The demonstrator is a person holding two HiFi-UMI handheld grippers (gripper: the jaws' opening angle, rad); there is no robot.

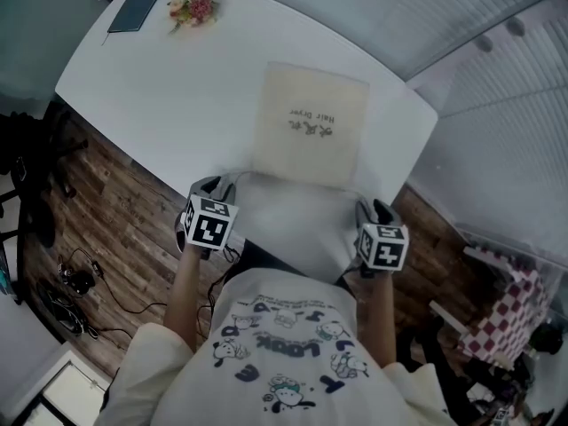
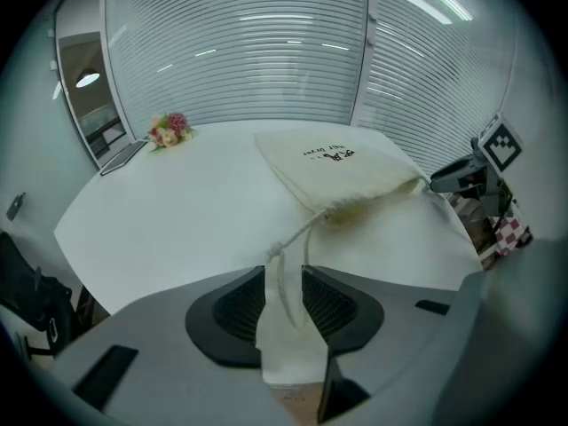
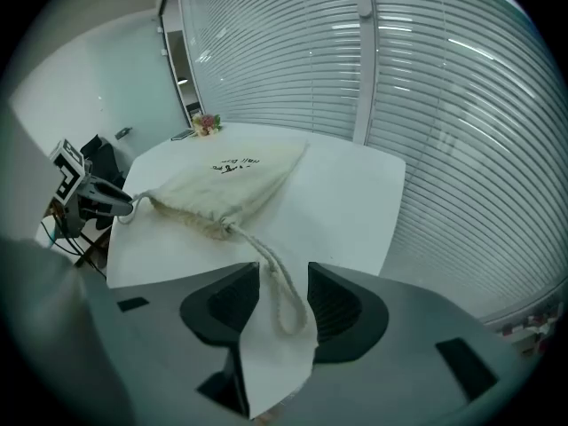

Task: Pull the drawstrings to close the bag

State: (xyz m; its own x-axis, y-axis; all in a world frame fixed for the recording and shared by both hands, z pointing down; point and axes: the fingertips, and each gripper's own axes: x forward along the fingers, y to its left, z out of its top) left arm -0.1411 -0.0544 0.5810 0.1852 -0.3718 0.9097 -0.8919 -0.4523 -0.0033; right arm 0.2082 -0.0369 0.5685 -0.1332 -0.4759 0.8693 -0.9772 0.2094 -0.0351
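A cream drawstring bag (image 1: 311, 122) with dark print lies flat on the white table (image 1: 160, 96), its gathered mouth toward the near edge. My left gripper (image 1: 220, 185) sits at the mouth's left corner. In the left gripper view the left gripper (image 2: 284, 295) is open, and a thin knotted drawstring (image 2: 286, 278) lies loose between its pads, running up to the bag (image 2: 342, 162). My right gripper (image 1: 368, 209) is at the mouth's right corner. In the right gripper view the right gripper (image 3: 284, 295) is open, with a thicker cord loop (image 3: 282, 300) slack in the gap, leading to the bag (image 3: 222, 185).
A small flower bunch (image 1: 193, 7) and a dark flat notebook (image 1: 138, 7) lie at the table's far left. Slatted glass walls stand behind and to the right. The wooden floor below holds cables (image 1: 71, 282), and a checkered object (image 1: 506, 318) stands at the right.
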